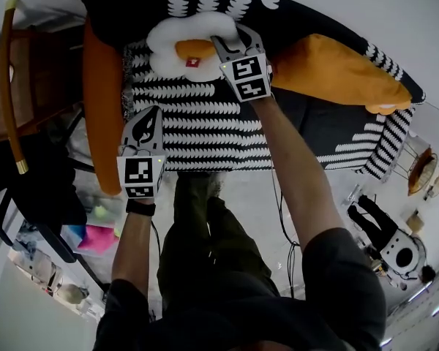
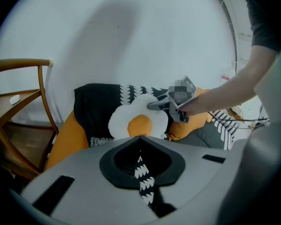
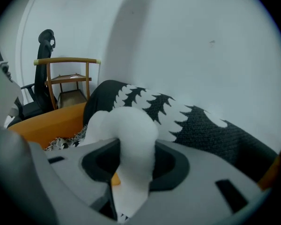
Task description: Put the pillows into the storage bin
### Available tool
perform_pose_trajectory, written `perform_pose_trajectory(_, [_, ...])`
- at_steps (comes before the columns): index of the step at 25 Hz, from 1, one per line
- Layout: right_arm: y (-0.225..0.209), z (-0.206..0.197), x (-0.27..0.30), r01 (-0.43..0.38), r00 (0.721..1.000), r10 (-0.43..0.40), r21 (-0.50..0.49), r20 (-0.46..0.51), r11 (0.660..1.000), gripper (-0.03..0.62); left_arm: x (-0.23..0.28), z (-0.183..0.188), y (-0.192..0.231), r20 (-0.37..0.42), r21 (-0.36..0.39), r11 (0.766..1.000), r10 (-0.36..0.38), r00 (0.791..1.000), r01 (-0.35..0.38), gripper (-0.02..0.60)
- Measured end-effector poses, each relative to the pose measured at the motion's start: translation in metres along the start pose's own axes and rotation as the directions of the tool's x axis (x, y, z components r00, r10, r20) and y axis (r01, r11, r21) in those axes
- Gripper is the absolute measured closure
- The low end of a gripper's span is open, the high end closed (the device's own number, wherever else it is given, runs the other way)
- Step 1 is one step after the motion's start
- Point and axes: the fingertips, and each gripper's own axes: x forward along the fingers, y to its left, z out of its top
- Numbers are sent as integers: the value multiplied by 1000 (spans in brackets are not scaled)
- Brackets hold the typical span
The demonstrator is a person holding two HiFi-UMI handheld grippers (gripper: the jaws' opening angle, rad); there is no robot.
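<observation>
Two claws: right claw [image 1: 229, 47] pinches the pillow [image 1: 170, 41] between its jaws, so lift slowly; left claw [image 1: 149, 117] sits closed.

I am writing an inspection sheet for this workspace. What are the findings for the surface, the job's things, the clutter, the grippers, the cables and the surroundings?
Surface: sofa with a black-and-white patterned cover.
Job's things: egg-shaped pillow lies against the sofa back; left orange pillow and right orange pillow lie at the sofa's two ends; no storage bin seen.
Clutter: pink item on the floor, too small to name.
Grippers: right gripper is shut on the egg-shaped pillow's white rim; left gripper is over the seat with jaws nearly together, grip unclear.
Cables: black cable on the floor in front of the sofa.
Surroundings: wooden chair beside the sofa; white wall behind.
</observation>
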Motion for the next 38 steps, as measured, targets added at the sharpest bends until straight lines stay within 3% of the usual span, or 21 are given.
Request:
perform_pose_trajectory(5, [17, 9, -34, 16, 999, -16, 4, 31, 1000, 500, -15, 5, -7, -4, 8, 1000, -6, 1000, 6, 578])
perform_pose_trajectory(10, [47, 30, -97, 32, 998, -30, -29, 61, 999, 508, -42, 30, -15, 11, 23, 1000, -2, 1000, 1, 577])
perform_pose_trajectory(13, [51, 43, -137, 68, 995, -68, 1, 78, 998, 508, -55, 45, -19, 24, 35, 999, -4, 1000, 4, 577])
perform_pose_trajectory(18, [40, 55, -213, 120, 986, -130, 101, 107, 988, 507, -74, 72, -44, 41, 70, 997, -46, 998, 43, 577])
perform_pose_trajectory(22, [6, 55, -281, 226, 963, -245, 161, 113, 961, 507, -71, 97, -84, 47, 126, 985, -124, 991, 117, 577])
perform_pose_trajectory(29, [-55, 13, -402, 398, 896, -434, 260, 95, 880, 507, -55, 139, -187, 48, 259, 932, -275, 960, 255, 578])
perform_pose_trajectory(38, [-118, -112, -559, 604, 743, -670, 426, 7, 674, 505, -28, 146, -347, -19, 421, 811, -439, 898, 406, 578])
